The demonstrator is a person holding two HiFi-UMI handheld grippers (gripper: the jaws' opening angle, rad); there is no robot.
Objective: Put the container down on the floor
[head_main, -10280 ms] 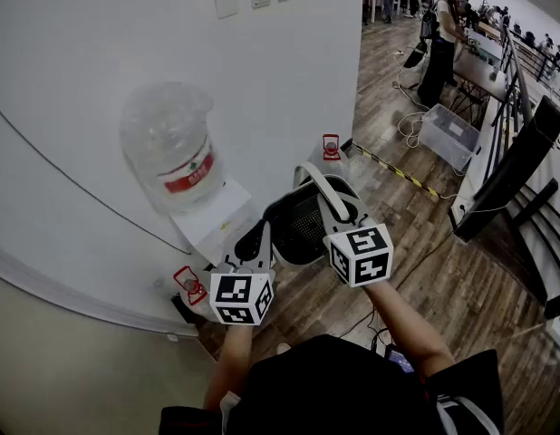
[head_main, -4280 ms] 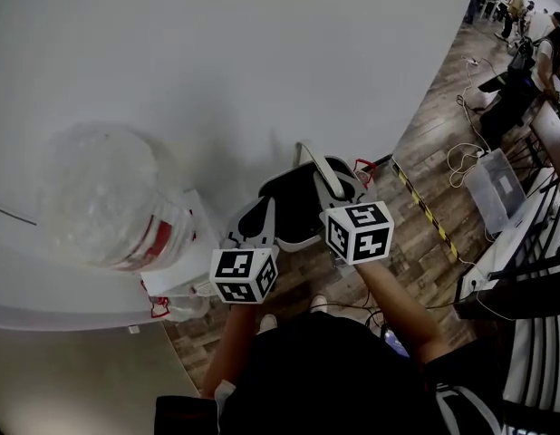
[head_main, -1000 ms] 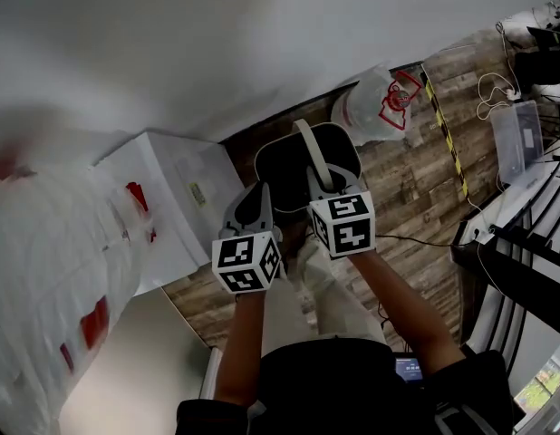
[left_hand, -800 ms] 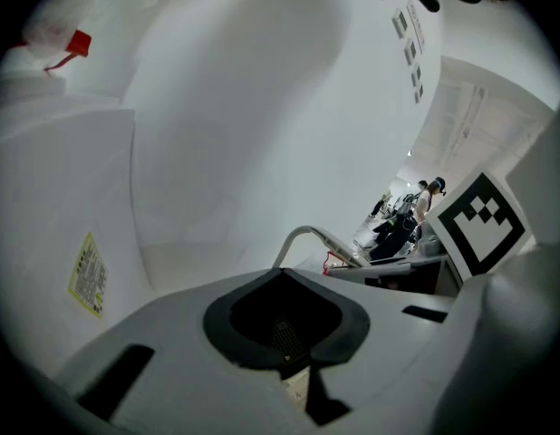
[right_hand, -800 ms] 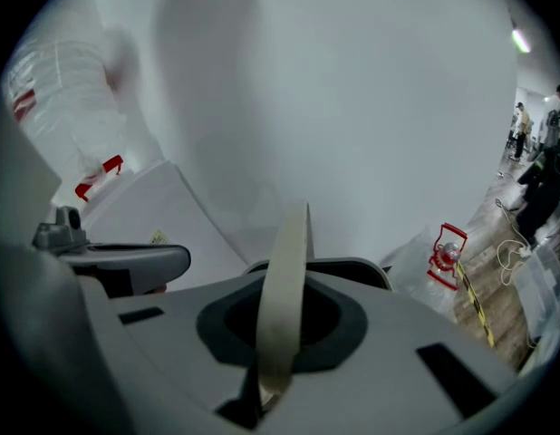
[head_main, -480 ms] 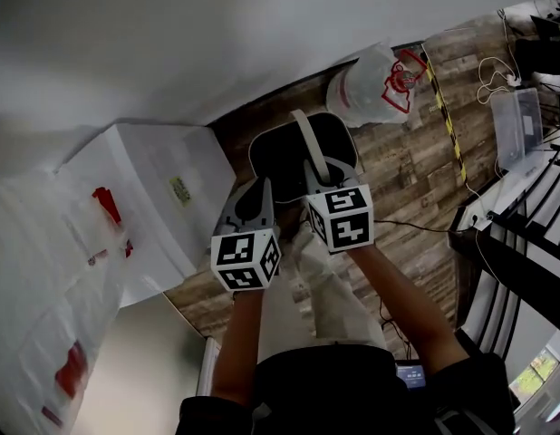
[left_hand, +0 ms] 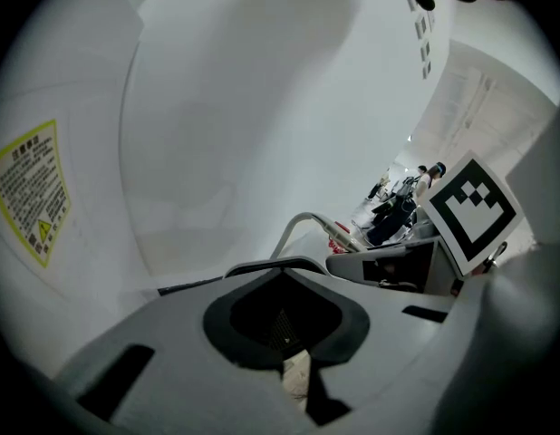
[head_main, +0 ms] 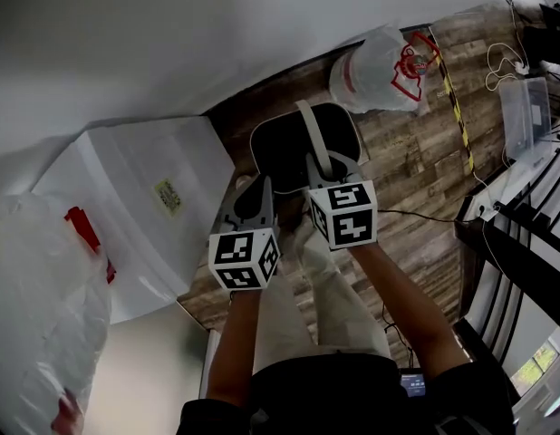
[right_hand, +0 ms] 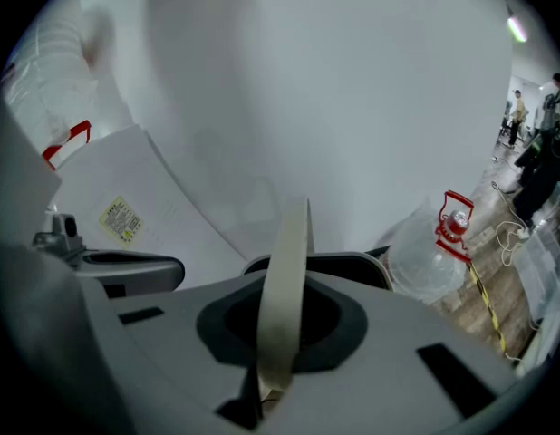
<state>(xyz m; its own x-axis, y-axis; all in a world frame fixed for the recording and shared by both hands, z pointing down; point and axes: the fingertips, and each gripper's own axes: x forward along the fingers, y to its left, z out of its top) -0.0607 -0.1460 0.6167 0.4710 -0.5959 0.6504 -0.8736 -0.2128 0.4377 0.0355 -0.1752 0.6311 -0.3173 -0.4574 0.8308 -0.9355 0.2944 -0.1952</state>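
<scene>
The container (head_main: 273,137) is a black mesh bin with a beige strap handle (head_main: 313,145), and it hangs just above the wood floor (head_main: 416,188) close to the wall. My right gripper (head_main: 318,176) is shut on the handle (right_hand: 284,288), which runs up from between its jaws (right_hand: 262,392) over the bin's rim (right_hand: 352,261). My left gripper (head_main: 259,188) sits at the bin's near-left rim (left_hand: 262,266). Its jaws (left_hand: 294,379) are closed together, with dark mesh showing in the hollow between them.
A white water dispenser cabinet (head_main: 144,207) stands close on the left. A clear water bottle (head_main: 380,71) lies by the wall beyond the bin. A clear plastic box (head_main: 525,107), striped floor tape (head_main: 457,107) and a black railing (head_main: 525,261) are to the right. My legs (head_main: 307,297) are below the grippers.
Both grippers and the bin have sunk together toward the floor. The dispenser and the lying bottle have shifted in the head view as the head tipped further down.
</scene>
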